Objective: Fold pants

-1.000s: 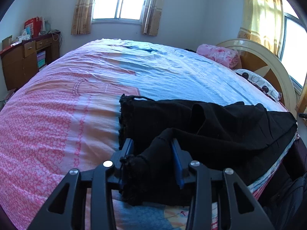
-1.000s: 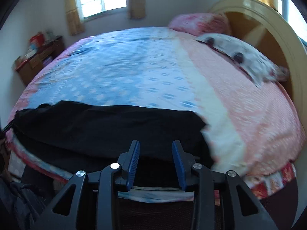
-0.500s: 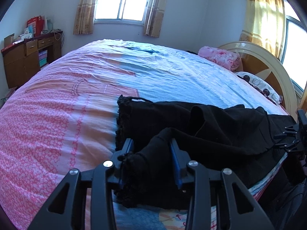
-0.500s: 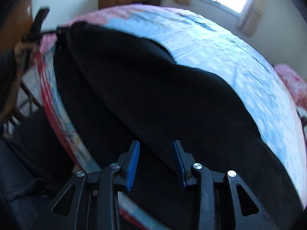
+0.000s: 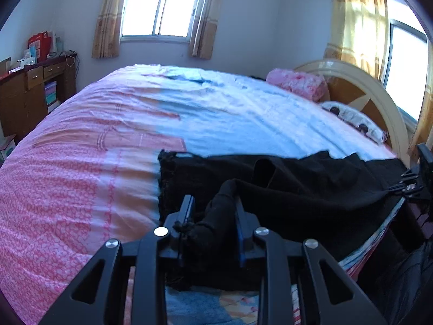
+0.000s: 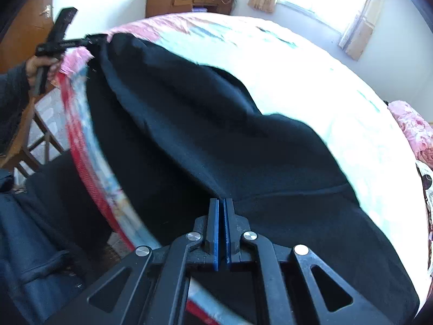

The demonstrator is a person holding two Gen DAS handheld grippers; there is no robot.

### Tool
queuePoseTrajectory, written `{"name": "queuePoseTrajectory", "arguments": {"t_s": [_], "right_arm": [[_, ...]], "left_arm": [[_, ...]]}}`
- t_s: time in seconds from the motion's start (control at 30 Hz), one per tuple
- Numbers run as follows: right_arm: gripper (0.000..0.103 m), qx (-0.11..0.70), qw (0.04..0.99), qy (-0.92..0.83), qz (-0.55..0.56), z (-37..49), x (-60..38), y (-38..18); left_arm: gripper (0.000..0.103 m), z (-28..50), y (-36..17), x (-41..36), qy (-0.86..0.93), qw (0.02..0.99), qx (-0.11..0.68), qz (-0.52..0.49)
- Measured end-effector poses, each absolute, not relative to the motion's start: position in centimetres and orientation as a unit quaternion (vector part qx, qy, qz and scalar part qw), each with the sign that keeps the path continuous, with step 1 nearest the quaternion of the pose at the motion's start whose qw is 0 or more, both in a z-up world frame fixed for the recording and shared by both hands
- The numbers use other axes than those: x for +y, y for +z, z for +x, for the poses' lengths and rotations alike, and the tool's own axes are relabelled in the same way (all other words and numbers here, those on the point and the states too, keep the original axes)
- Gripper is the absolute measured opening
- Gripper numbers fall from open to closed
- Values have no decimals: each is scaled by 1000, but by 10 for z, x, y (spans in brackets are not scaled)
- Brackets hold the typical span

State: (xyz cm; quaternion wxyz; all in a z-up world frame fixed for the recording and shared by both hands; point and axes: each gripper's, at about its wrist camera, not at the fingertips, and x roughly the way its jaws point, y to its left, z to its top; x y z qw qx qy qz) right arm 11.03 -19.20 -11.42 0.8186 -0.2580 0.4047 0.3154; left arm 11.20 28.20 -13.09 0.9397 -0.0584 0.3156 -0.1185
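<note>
Black pants [image 5: 297, 189] lie stretched along the near edge of the bed [image 5: 121, 162]. My left gripper [image 5: 213, 205] has a bunched end of the pants between its blue pads, and its jaws are closing on it. In the right wrist view the left gripper [image 6: 89, 38] holds that end at the far left, in a person's hand [image 6: 40, 67]. There my right gripper [image 6: 222, 201] is shut, pinching a fold of the pants [image 6: 216, 135]. In the left wrist view the right gripper [image 5: 406, 184] sits at the right edge, with the cloth drawn to its tips.
The bed's pink and blue cover stretches away behind the pants. A headboard [image 5: 365, 92] and pillows [image 5: 297, 84] stand at the right, a wooden dresser [image 5: 32, 92] at the left wall. A wooden chair frame [image 6: 35, 146] and dark clothing [image 6: 40, 230] are beside the bed's edge.
My right gripper swung from the bed's far side over the pants, rolled, and shut on a fold. It came into the left wrist view at the right edge. The left jaws narrowed on the bunch.
</note>
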Motion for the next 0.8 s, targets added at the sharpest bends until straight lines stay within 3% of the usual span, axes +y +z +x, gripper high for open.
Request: {"name": "queuePoseTrajectory", "arguments": {"t_s": [0.13,0.17,0.3,0.33,0.37,0.4,0.43,0.67,0.8], "right_arm": [[3,443,781,340,-281,101,-191,-144],[3,461,764,338,-300,100,-187,-163],[6,486,750,342,-291,105,-185,-167],[11,486,749,349,-285,107,-185,-162],[23,483,750,361,-273,109,-185,-151],[38,482,749,370,-263,111,-191,-144],[41,482,749,379,-250,112,-192,-136],[42,435,775,434,-147,154,-166,-70],[42,421,798,417,-104,204,-139,-59]], "left_arm": [[42,119,-151,282,-120,933,329,-78],[53,118,-151,283,-118,934,327,-87],[78,104,-147,284,-106,932,339,-73],[85,98,-145,284,-103,932,341,-60],[93,90,-144,285,-102,933,341,-46],[95,84,-144,287,-98,934,343,-34],[97,79,-144,289,-92,933,346,-24],[97,67,-155,301,-91,921,379,9],[103,80,-157,305,-75,927,368,2]]}}
